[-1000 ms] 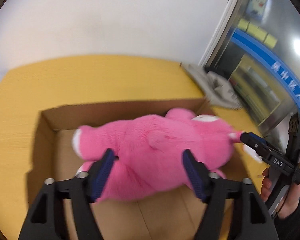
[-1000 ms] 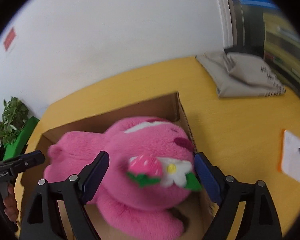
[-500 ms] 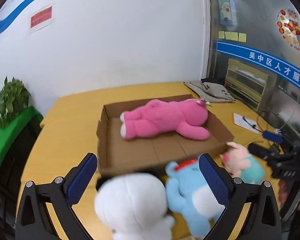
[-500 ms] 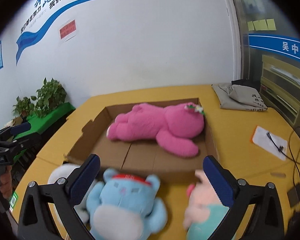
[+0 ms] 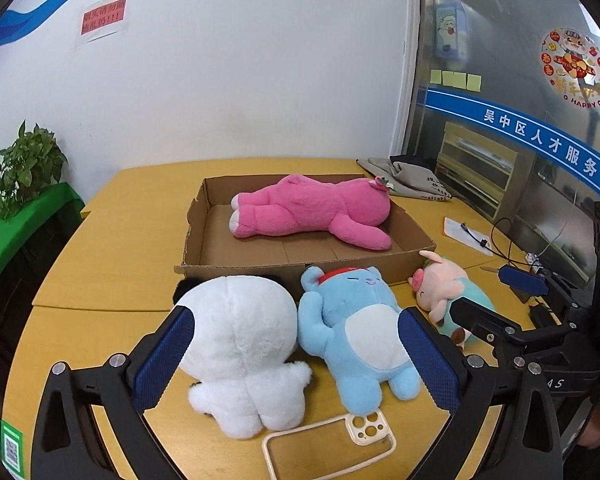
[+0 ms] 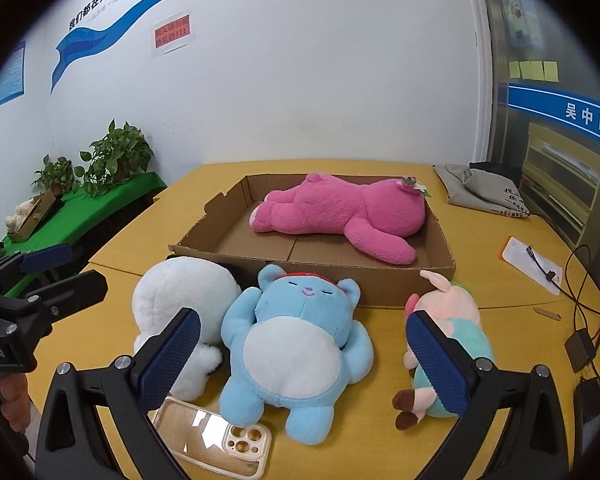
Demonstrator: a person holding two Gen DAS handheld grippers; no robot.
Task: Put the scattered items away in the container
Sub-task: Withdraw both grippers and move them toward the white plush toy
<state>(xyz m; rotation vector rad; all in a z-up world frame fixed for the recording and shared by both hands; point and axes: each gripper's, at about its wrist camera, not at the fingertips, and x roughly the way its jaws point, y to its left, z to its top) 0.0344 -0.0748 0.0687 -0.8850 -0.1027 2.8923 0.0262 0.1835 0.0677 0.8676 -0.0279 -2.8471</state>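
Note:
A pink plush bear (image 5: 312,210) (image 6: 340,210) lies on its side in the shallow cardboard box (image 5: 204,256) (image 6: 228,220) on the yellow table. In front of the box lie a white plush (image 5: 236,344) (image 6: 176,300), a blue plush (image 5: 356,320) (image 6: 296,340) and a small pink-and-teal pig plush (image 5: 448,284) (image 6: 448,320). A clear phone case (image 5: 328,440) (image 6: 216,440) lies nearest to me. My left gripper (image 5: 296,356) is open, back from the toys, framing the white and blue ones. My right gripper (image 6: 300,360) is open too, framing the blue plush.
A grey cloth bag (image 5: 408,176) (image 6: 484,188) lies behind the box at the right. Paper with a cable (image 6: 536,264) and a power adapter (image 6: 580,348) sit at the table's right edge. Potted plants (image 6: 112,156) stand on a green shelf at the left.
Both grippers opened, let go of the pink bear in the box and pulled far back toward me. The three toys in front of the box and the phone case came into view.

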